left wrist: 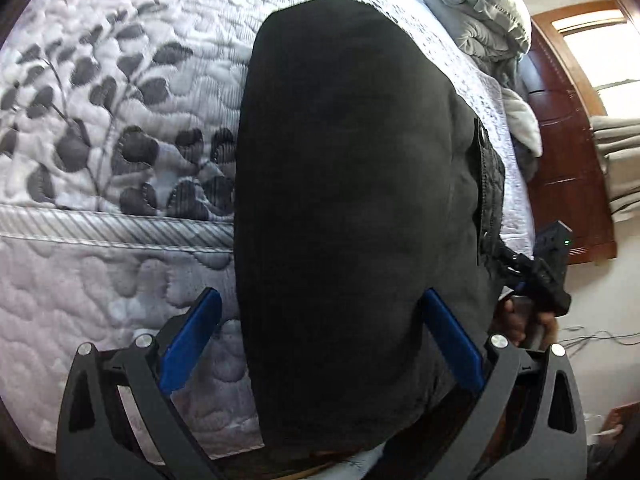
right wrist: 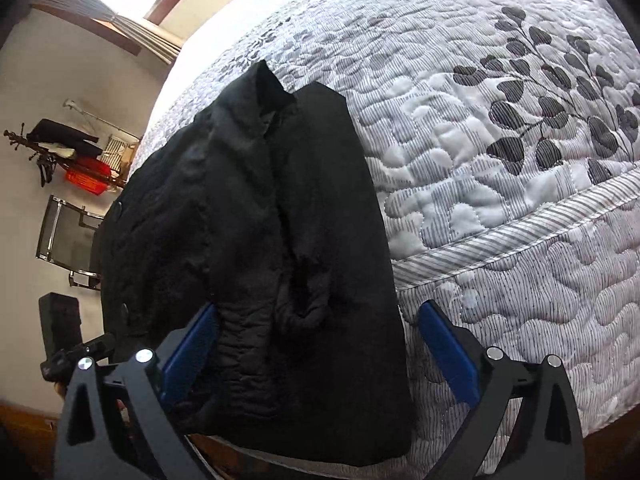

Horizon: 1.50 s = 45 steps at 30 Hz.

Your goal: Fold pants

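Note:
Black pants [left wrist: 352, 208] lie lengthwise on a quilted white mattress [left wrist: 120, 128] and hang over its front edge. In the left wrist view they look smooth and flat. In the right wrist view the pants [right wrist: 256, 240] show wrinkled folds and an elastic waistband near the front. My left gripper [left wrist: 320, 344] is open, its blue fingers [left wrist: 192, 344] standing on either side of the hanging cloth. My right gripper [right wrist: 316, 348] is open too, its blue fingers [right wrist: 448, 356] straddling the waistband end. The other gripper [left wrist: 548, 264] shows at the right of the left wrist view.
The mattress [right wrist: 500, 160] has a grey leaf print and a piped front edge. Crumpled grey bedding [left wrist: 480, 12] lies at the far end. A wooden door [left wrist: 568, 152] stands to the right. A wall shelf [right wrist: 80, 160] and a black chair [right wrist: 68, 236] stand to the left.

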Each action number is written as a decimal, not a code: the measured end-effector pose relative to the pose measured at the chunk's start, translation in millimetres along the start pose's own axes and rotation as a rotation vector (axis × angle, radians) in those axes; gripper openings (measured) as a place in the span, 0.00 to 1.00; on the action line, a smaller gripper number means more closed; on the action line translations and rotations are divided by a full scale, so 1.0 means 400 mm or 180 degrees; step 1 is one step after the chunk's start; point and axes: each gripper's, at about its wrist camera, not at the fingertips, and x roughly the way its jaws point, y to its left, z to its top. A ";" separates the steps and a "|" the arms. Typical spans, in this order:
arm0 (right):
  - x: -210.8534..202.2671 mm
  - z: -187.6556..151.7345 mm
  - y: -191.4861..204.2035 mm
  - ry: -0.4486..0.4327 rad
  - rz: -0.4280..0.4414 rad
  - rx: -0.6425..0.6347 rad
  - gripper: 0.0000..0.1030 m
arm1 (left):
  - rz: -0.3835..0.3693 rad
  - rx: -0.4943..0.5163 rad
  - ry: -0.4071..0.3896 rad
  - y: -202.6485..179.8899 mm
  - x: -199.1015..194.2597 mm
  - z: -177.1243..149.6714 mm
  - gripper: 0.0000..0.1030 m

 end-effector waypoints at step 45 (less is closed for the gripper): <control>-0.009 0.218 0.369 -0.0700 0.0283 -0.0946 0.33 | -0.0044 -0.0313 -0.0661 -0.045 -0.067 0.272 0.51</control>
